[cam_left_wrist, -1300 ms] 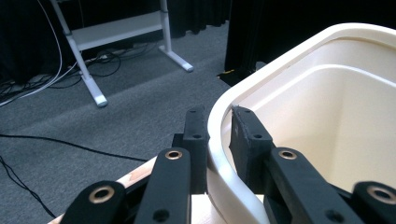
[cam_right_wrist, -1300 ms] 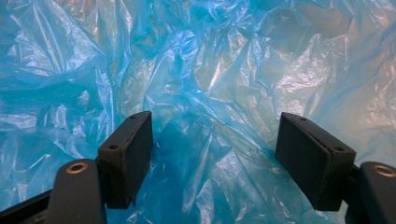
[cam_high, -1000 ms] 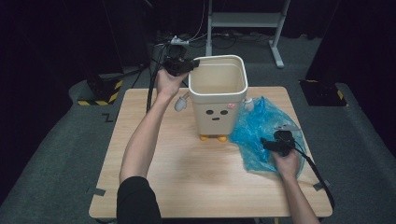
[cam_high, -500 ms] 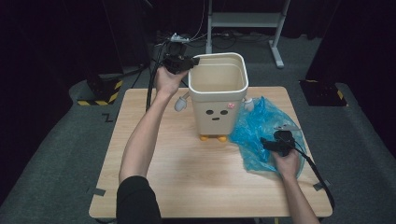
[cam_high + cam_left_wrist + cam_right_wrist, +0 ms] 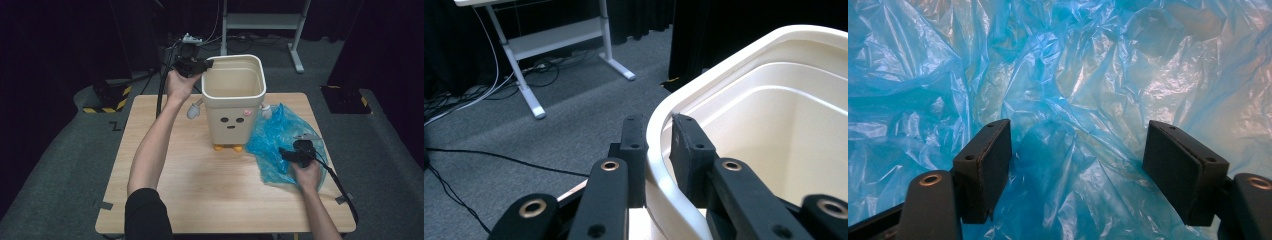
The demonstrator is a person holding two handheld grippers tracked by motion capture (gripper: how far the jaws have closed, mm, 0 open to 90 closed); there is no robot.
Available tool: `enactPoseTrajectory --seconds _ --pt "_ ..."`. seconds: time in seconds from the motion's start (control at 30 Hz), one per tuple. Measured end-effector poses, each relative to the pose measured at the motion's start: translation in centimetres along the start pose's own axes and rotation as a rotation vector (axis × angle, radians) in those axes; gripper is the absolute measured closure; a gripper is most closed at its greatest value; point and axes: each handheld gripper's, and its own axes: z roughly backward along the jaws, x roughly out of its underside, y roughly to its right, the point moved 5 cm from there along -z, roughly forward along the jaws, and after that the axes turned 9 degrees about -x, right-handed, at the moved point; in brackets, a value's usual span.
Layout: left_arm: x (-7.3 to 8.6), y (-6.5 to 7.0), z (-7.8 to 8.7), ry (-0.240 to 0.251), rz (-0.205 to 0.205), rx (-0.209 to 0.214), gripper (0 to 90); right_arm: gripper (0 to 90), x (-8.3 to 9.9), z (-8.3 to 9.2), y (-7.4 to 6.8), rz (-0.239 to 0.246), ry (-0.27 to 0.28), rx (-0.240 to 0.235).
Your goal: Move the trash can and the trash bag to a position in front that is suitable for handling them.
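Cream bin and blue bag on your table

The cream plastic bin [image 5: 234,102] stands upright near the far edge of the wooden table, open at the top and empty inside, with a small face and two orange feet on the side toward you. The blue plastic bag [image 5: 280,140] lies crumpled and partly spread just beside it, on your right, touching its base.

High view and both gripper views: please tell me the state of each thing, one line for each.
Bin: upright on the table, empty, no liner inside.
Bag: crumpled, lying flat on the table beside the bin.
Left gripper: shut on the bin rim, one jaw outside, one inside.
Right gripper: open, jaws wide apart over the bag.
Table: bears the bin and bag.
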Motion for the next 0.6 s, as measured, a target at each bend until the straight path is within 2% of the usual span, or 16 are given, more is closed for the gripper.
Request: enactPoseTrajectory --seconds 0.6 --pt "-0.26 0.00 0.30 0.014 -0.007 -0.006 76.5 27.5 0.01 0.00 -0.01 0.001 -0.001 -0.001"
